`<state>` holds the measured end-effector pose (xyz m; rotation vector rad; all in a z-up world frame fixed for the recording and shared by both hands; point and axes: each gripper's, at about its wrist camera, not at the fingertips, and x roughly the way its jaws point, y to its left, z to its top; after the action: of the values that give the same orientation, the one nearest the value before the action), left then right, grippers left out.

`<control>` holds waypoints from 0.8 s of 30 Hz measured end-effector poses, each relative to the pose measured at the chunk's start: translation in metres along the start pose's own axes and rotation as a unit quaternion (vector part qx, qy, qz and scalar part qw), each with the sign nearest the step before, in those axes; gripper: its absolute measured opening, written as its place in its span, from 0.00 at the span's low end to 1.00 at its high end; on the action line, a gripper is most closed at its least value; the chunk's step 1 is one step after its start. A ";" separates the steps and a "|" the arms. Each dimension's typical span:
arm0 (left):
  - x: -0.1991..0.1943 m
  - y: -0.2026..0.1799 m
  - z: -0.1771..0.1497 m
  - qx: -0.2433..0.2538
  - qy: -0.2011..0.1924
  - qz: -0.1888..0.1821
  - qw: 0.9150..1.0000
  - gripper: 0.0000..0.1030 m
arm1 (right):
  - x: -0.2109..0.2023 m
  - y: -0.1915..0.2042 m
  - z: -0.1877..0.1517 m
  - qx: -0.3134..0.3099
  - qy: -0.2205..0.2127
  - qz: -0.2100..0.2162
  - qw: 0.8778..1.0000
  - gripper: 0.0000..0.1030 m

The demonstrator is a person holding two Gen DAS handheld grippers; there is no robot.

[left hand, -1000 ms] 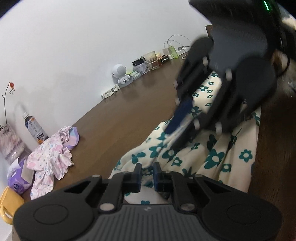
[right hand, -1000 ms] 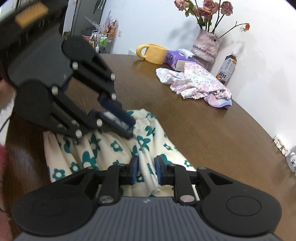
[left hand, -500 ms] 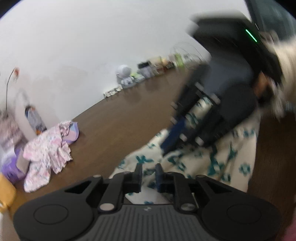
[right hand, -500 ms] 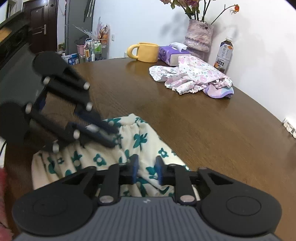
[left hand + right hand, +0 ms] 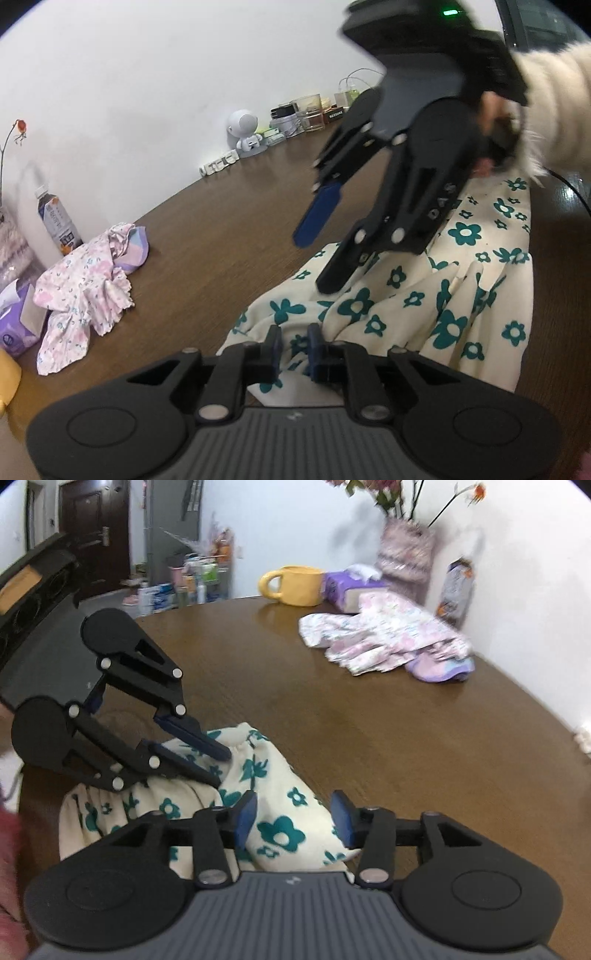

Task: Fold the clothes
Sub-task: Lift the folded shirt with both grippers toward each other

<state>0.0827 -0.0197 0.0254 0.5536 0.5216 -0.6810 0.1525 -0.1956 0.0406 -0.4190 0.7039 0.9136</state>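
Note:
A cream garment with teal flowers (image 5: pixel 461 295) (image 5: pixel 273 771) lies bunched on the brown table (image 5: pixel 221 236). My left gripper (image 5: pixel 294 345) (image 5: pixel 218 768) pinches the garment's gathered edge, and its jaws are closing on the fold. My right gripper (image 5: pixel 293 818) (image 5: pixel 321 251) hovers just above the other end of the garment. Its jaws are opening, and the blue pads (image 5: pixel 246 812) stand clear of the cloth below. A second, pink flowered garment (image 5: pixel 85 280) (image 5: pixel 388 642) lies crumpled farther off.
A yellow mug (image 5: pixel 295 585), a purple tissue box (image 5: pixel 343 590), a vase of flowers (image 5: pixel 406 557) and a bottle (image 5: pixel 59 221) stand past the pink garment. A white figurine (image 5: pixel 245 133) and jars (image 5: pixel 310 114) line the wall. A fluffy cream sleeve (image 5: pixel 554 96) holds the right gripper.
The right gripper has opened, let go of the flowered cloth and lifted away from it. The left gripper stays pinched on the gathered edge, with a slight roll.

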 end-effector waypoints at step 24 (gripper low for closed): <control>0.019 0.022 0.023 0.062 0.014 -0.079 0.995 0.29 | 0.003 0.053 -0.006 -0.143 0.025 -0.009 0.989 0.03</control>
<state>0.1167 -0.0278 0.0375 0.6441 0.5563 -0.8605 0.1072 -0.1677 0.0317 -0.7043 0.6147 0.9943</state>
